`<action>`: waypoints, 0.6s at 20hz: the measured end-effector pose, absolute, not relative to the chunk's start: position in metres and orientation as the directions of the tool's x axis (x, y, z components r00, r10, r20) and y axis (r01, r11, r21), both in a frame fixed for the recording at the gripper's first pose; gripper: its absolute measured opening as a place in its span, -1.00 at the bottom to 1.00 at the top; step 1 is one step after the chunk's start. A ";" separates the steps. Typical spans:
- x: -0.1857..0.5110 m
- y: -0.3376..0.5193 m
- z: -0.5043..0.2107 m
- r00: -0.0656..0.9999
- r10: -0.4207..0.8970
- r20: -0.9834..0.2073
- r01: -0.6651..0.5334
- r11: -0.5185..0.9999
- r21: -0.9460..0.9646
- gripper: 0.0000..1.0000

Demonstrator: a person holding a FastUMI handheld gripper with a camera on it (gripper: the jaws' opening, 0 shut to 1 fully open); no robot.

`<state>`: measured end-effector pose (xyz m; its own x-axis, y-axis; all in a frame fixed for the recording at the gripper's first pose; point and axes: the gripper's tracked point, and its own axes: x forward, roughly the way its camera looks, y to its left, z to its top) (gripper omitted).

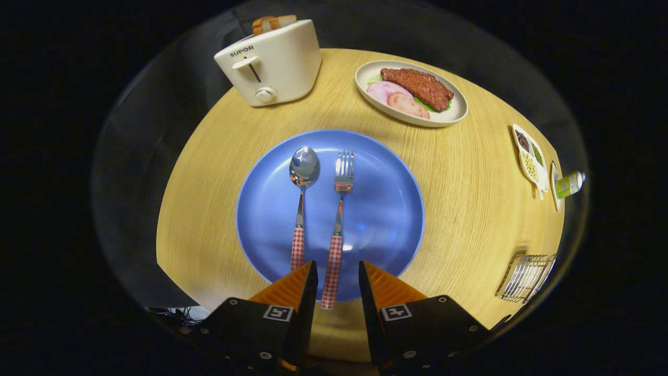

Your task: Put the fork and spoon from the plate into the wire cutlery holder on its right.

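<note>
A round, pale wood-grain counter [469, 198] is filling the middle of the frame, with dark cloth hanging behind it along the top and left. A blue plate [386, 209] is sitting at the centre of the counter. On it a spoon [301, 198] and a fork [340, 209] are lying side by side, bowl and tines pointing away, checked handles pointing toward the claw [337, 279]. The claw is standing open, its fingers spread at the plate's near rim; the fork's handle end is lying in the gap between them, neither finger pressing on it, and the spoon's handle is ending just beside the left finger. At the lower right of the frame, near the counter's edge, the wire holder [527, 278] is resting. A toaster [271, 65] is standing at upper left, a dish of meat [412, 93] at upper right, and a small divided dish [530, 154] at far right.
</note>
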<state>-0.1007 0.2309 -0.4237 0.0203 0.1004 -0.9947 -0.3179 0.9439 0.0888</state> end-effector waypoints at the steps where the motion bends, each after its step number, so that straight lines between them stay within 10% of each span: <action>1: -0.103 0.232 -0.428 -0.006 0.095 -0.996 -0.307 0.947 0.092 -0.14; 12: -0.108 0.234 -0.415 -0.104 0.091 -0.990 -0.186 0.976 0.110 -0.78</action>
<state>-0.1077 0.2344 -0.4149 -0.1045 0.0914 -0.9903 -0.1865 0.9763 0.1098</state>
